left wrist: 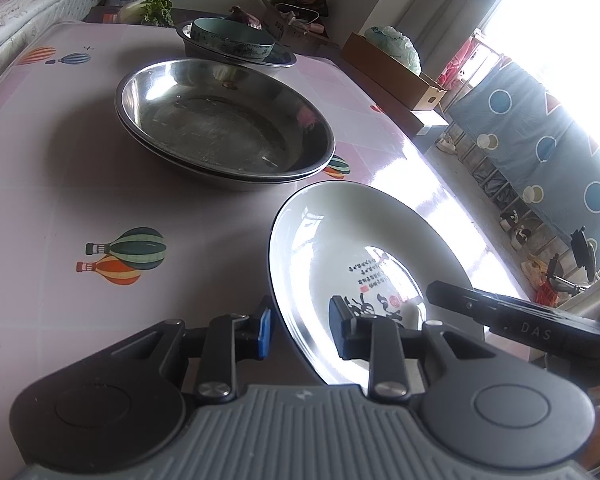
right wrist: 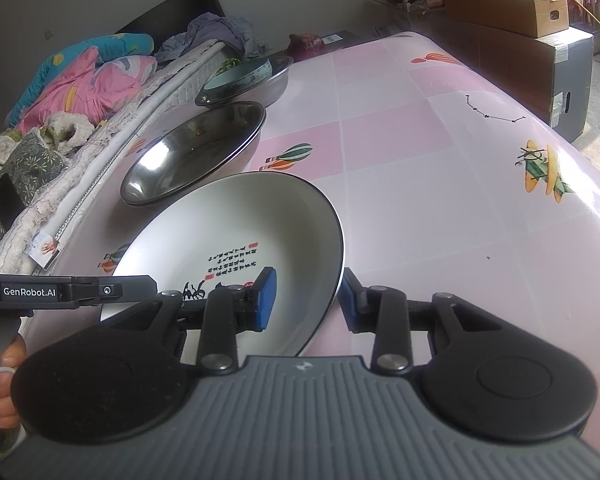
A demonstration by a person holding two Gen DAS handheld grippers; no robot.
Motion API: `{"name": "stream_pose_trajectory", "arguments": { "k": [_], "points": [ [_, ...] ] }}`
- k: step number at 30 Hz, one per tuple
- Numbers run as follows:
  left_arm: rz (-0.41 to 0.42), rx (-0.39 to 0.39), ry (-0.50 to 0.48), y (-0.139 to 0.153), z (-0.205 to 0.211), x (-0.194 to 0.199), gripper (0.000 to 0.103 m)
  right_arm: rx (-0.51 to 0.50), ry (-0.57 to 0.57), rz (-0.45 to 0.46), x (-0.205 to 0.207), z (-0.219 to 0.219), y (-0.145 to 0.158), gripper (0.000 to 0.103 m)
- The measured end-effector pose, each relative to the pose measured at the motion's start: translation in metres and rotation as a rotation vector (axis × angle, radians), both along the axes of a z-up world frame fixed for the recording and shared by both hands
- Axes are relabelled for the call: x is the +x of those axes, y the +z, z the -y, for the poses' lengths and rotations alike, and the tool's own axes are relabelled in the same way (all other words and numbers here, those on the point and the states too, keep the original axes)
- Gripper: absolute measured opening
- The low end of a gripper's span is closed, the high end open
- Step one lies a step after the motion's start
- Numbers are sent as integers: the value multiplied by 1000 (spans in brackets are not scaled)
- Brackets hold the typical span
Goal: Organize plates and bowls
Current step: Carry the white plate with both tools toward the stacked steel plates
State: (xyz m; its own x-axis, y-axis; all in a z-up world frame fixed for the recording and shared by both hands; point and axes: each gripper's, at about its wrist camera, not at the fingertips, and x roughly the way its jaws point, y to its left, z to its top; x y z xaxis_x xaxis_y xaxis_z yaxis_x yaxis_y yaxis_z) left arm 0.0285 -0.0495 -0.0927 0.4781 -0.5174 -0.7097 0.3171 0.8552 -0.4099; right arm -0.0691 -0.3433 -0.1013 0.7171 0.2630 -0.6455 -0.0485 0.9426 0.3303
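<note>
Now white plate point(right wrist: 236, 240) rim between both grippers' spread fingers, unclamped.

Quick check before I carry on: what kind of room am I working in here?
Likely a lived-in bedroom doubling as a dining space: a bed with heaped bedding runs along the table, cardboard boxes sit behind it, and a cabbage rests in one.

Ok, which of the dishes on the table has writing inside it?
The white plate with the dark rim, straddled by both grippers. The steel dishes behind it are plain metal.
</note>
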Motion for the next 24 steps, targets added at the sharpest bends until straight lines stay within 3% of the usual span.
{"name": "stream_pose_trajectory", "arguments": {
  "k": [12,18,24],
  "points": [
    [9,14,-19,0,1,1,29,-8,20,-4,-1,-2,-1,33],
    [13,34,-23,1,-1,5,29,-115,88,4,-2,-6,1,33],
    [49,107,-44,3,5,5,29,-146,115,25,-7,-5,3,33]
  ]
}}
